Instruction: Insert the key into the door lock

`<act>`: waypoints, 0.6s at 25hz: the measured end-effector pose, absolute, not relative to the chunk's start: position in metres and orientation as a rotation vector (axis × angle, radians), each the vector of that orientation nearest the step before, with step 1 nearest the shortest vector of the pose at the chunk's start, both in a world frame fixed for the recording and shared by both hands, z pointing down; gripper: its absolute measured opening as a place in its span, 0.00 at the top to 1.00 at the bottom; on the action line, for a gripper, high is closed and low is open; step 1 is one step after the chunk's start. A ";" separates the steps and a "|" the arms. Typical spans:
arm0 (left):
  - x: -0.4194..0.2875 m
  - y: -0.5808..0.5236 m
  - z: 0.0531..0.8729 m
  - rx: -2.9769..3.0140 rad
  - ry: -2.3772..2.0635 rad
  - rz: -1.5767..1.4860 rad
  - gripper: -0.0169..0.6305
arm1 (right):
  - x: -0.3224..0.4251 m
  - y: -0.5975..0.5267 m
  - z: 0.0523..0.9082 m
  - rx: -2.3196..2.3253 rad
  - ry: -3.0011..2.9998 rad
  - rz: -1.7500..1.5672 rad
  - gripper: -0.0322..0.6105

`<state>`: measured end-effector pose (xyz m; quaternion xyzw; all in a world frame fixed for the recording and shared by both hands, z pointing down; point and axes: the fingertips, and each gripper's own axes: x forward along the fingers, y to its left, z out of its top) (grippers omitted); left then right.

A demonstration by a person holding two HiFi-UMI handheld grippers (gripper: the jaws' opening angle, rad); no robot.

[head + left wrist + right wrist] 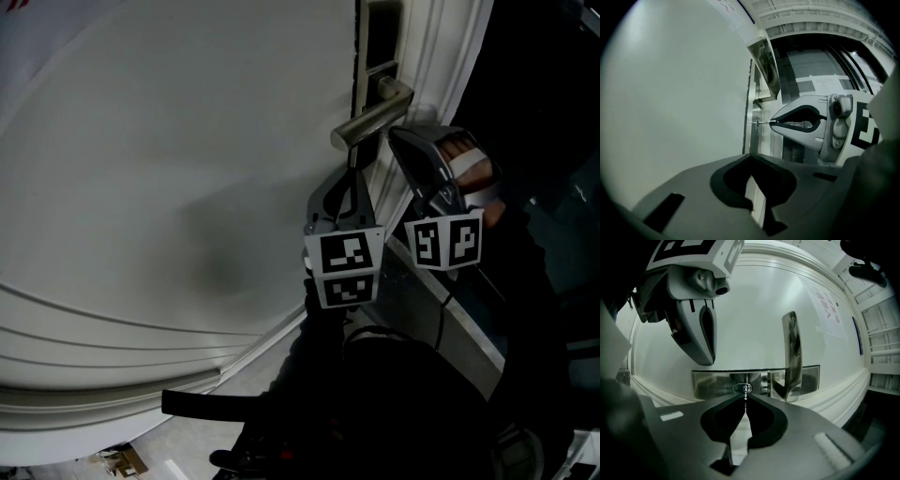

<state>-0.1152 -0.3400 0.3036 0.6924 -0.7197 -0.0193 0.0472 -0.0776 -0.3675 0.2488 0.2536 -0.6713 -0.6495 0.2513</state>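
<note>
My right gripper is shut on a thin metal key. The key's tip touches the keyhole in the steel lock plate on the white door; I cannot tell how deep it sits. In the left gripper view the key bridges the right gripper's tip and the plate. The lever handle juts out just above. My left gripper hangs beside it under the handle, jaws shut with nothing between them.
The door frame moulding runs close on the right of the lock. Raised panel moulding curves across the lower door. A paper notice is stuck on the door. A dark strap hangs below my grippers.
</note>
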 end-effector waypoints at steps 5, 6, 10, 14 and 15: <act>-0.115 -0.341 0.304 2.116 -2.193 -0.064 0.97 | -0.079 -0.368 0.249 0.690 -1.828 -1.768 0.93; -0.115 -0.342 0.303 2.117 -2.193 -0.064 0.97 | -0.078 -0.368 0.249 0.691 -1.827 -1.768 0.93; -0.115 -0.342 0.304 2.114 -2.195 -0.068 0.97 | -0.078 -0.368 0.249 0.689 -1.829 -1.768 0.93; -0.115 -0.343 0.304 2.111 -2.194 -0.072 0.97 | -0.079 -0.368 0.249 0.688 -1.833 -1.766 0.93; -0.115 -0.344 0.304 2.111 -2.193 -0.072 0.97 | -0.079 -0.368 0.249 0.687 -1.832 -1.766 0.93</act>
